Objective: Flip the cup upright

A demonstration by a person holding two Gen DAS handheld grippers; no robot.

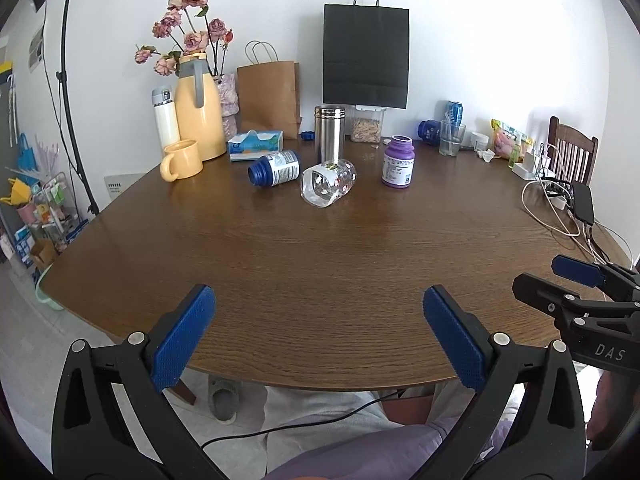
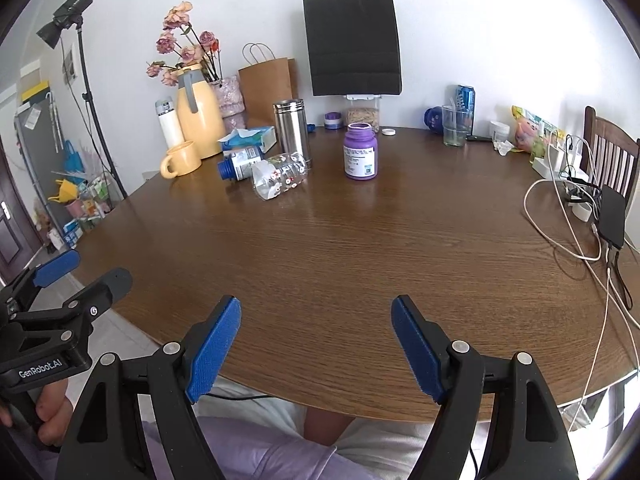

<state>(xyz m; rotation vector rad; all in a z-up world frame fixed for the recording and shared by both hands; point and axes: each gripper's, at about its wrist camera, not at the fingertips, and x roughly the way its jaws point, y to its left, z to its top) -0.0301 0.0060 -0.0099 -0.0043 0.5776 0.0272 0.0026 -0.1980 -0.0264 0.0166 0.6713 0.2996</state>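
Left gripper (image 1: 318, 334): blue ribbed pads spread wide, nothing between them, hanging over the near edge of the round brown wooden table (image 1: 320, 264).

Far ahead and left of that claw: pale yellow ceramic mug (image 1: 182, 159), upright, handle toward the table edge; behind it a tall yellow thermos jug with grey handle (image 1: 199, 110) and a slim white flask (image 1: 166, 118).

Ahead, slightly left: white pill bottle with dark blue neck (image 1: 276, 168), lying on its side, beside a blue-green tissue box (image 1: 256, 145).

Straight ahead, well apart from both claws: clear cup with small printed figures (image 1: 329, 181), lying on its side, base end toward the claw, far end close to an upright steel canister (image 1: 329, 133). Judged light, rigid, smooth and slippery; whether glass or plastic cannot be told, so best treated as breakable. Round body likely to roll if nudged. Best hold judged across the mid-body, pads on opposite curved walls, approach from the open near side, then rotation onto the base.

Ahead and right: purple plastic jar, lid off (image 1: 397, 162), upright.

Far right: clear drinking glass (image 1: 452, 138), white cables and black box (image 1: 582, 202).

Right gripper (image 2: 316, 346): pads likewise wide apart and empty, over the near table edge.
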